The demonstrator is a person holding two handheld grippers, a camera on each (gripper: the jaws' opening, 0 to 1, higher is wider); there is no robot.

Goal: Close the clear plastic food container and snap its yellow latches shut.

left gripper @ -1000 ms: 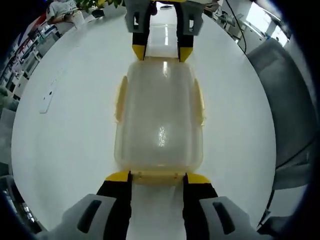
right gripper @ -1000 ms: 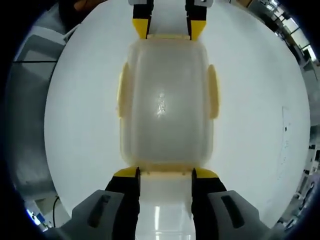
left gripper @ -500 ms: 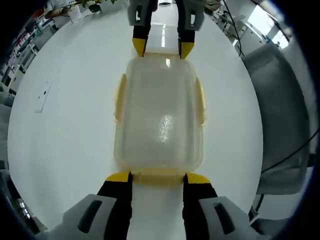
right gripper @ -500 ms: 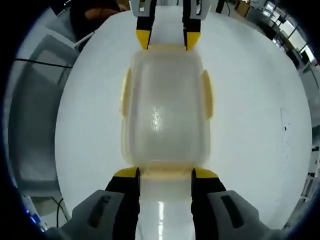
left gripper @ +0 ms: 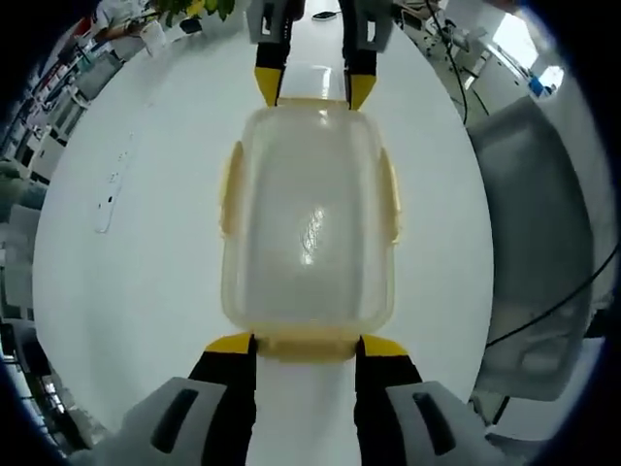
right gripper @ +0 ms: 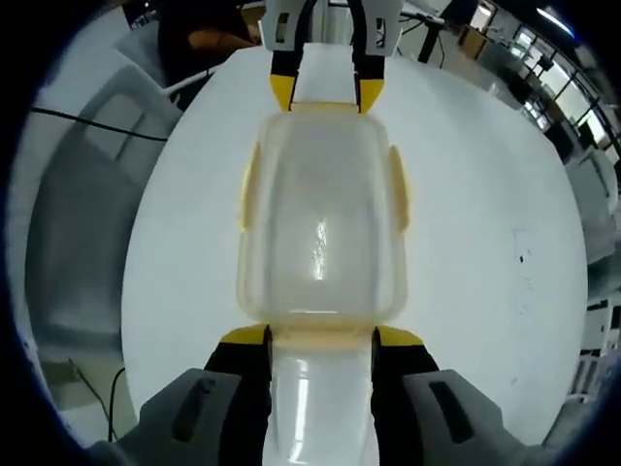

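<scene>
A clear plastic container with its lid on hangs between my two grippers, above the white table. Yellow latches lie along both long sides. In the left gripper view my left gripper clasps the near end, its yellow-tipped jaws flanking the end latch. The right gripper holds the far end. The right gripper view mirrors this: my right gripper grips the near end of the container, and the left gripper the far end.
A grey chair stands beside the table, also seen as the chair in the right gripper view. A small white strip lies on the table. A person's arm rests at the far table edge.
The container keeps its place between both grippers while the table and chair shift and shrink behind it; both views have moved with the container.
</scene>
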